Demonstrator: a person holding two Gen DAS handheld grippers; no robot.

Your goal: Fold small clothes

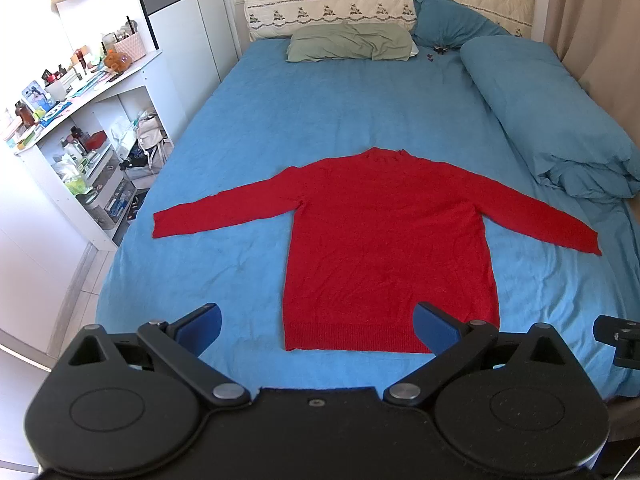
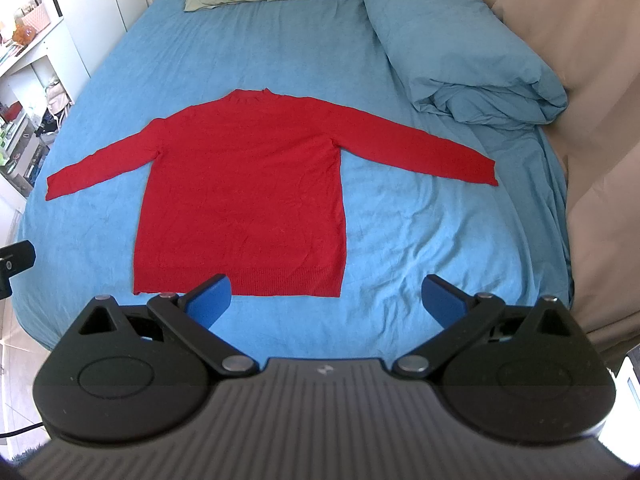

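Red sweater: lying flat on the blue bed, both sleeves spreading outward, hem facing the cameras.
Left gripper: hovering near the hem, jaws gaping wide, gripping nothing.
Right gripper: hanging just off the hem's right corner, jaws spreading wide, carrying nothing.
Folded duvet: resting along the bed's right side.

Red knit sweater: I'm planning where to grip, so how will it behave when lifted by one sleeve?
The red knit long-sleeved sweater lies limp and flat on the blue bedsheet, so it will probably drape and sag. Its thin knit looks light; the sleeve may stretch and drag the body along.
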